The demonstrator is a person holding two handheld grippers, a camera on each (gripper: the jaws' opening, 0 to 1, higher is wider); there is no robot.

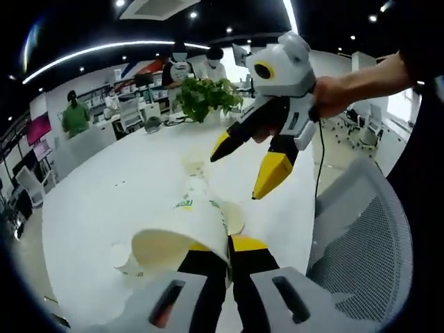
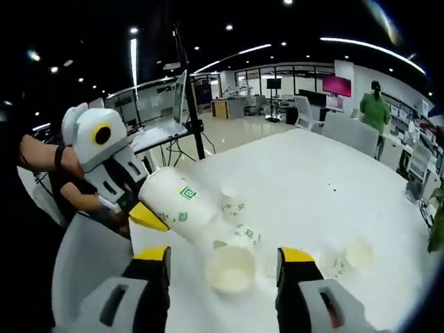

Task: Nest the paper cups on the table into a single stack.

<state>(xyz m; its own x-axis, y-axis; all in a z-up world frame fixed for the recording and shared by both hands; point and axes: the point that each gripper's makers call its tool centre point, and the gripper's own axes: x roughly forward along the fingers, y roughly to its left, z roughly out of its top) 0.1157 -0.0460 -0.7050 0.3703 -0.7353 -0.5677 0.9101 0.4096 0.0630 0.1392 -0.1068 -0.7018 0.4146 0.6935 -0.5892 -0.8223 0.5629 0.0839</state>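
In the left gripper view, the left gripper (image 1: 227,258) has its jaws clenched on the rim of a paper cup (image 1: 184,236), held tipped above the white desk (image 1: 125,187). The right gripper (image 1: 251,165) hangs ahead with jaws spread and empty.

In the right gripper view, that held cup points its base toward loose cups (image 2: 234,239) lying on the desk. A wide cup (image 2: 230,269) stands mouth-up between the right jaws. The step in hand looks like carrying; next, the held cup must be lined up over an open mouth and lowered in.
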